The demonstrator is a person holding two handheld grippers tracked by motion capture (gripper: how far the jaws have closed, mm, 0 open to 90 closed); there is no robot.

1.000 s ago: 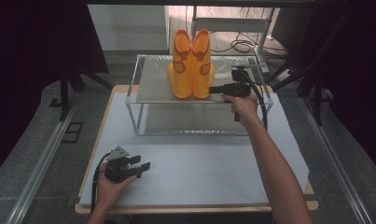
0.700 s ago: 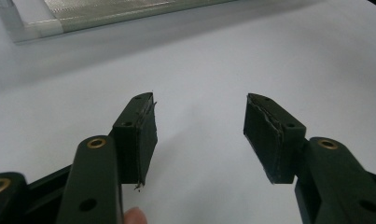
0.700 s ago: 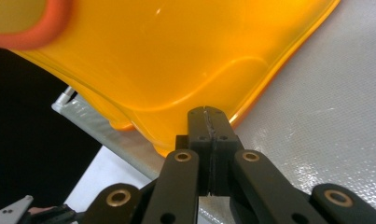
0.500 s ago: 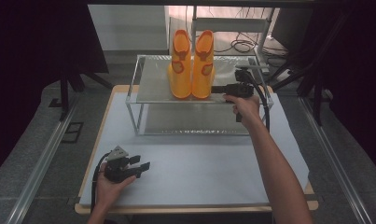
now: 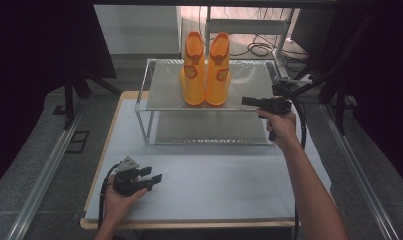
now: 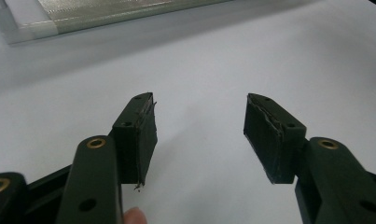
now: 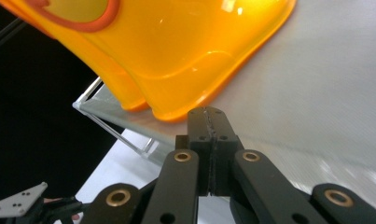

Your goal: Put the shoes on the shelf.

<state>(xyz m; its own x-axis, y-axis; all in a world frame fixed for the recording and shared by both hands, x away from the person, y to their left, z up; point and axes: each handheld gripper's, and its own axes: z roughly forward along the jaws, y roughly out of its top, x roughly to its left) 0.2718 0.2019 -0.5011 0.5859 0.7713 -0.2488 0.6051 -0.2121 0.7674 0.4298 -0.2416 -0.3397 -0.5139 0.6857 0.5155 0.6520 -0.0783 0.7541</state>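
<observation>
In the high view, the pair of glossy orange rubber boots (image 5: 205,70) stands upright at upper centre on the clear acrylic shelf (image 5: 249,82), just left of the right gripper (image 5: 245,101), whose jaws are pressed together empty; the left gripper (image 5: 156,176) rests far off at lower left. The left gripper view shows its jaws spread over the white table cover (image 6: 223,60). In the right gripper view, the nearer boot's sole edge (image 7: 185,70) sits just above the closed tips, so this hand is nearer.

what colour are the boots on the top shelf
Bright orange-yellow boots, with darker orange trim at the top openings and side patches; the high view shows them best.
</observation>
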